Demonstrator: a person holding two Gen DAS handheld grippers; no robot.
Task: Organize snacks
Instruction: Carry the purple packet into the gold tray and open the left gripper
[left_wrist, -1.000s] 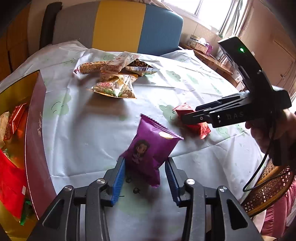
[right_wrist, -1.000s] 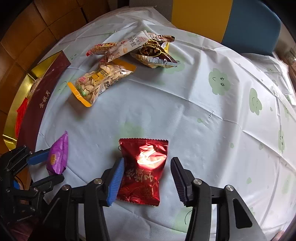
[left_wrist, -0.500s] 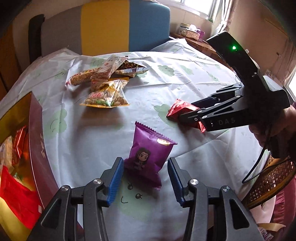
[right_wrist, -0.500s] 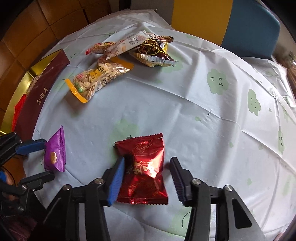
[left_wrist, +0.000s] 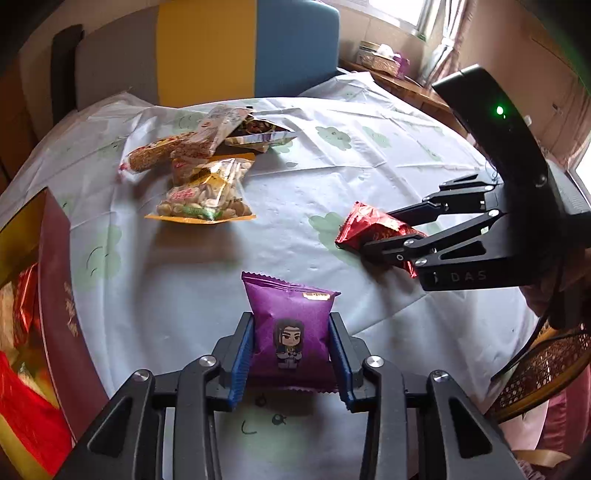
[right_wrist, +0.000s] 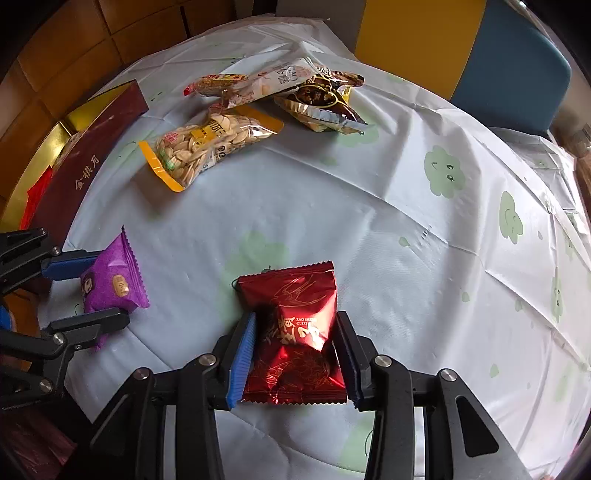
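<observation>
We close our left hand-held gripper (left_wrist: 291, 358) on the purple snack packet (left_wrist: 290, 325) near the bench (right_wrist: 369, 229) edge; our right hand-held gripper (right_wrist: 295, 354) grips the red "ZAO SHENG" packet (right_wrist: 295, 332).

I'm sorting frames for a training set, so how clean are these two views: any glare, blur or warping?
Left wrist view: sharp in the middle, strong fisheye bending of the table, black corners, bright window at top right; the purple packet reads clearly. Right wrist view: equally sharp and warped, dark vignette, with soft reflections on the red packet foil but its print stays legible.
</observation>
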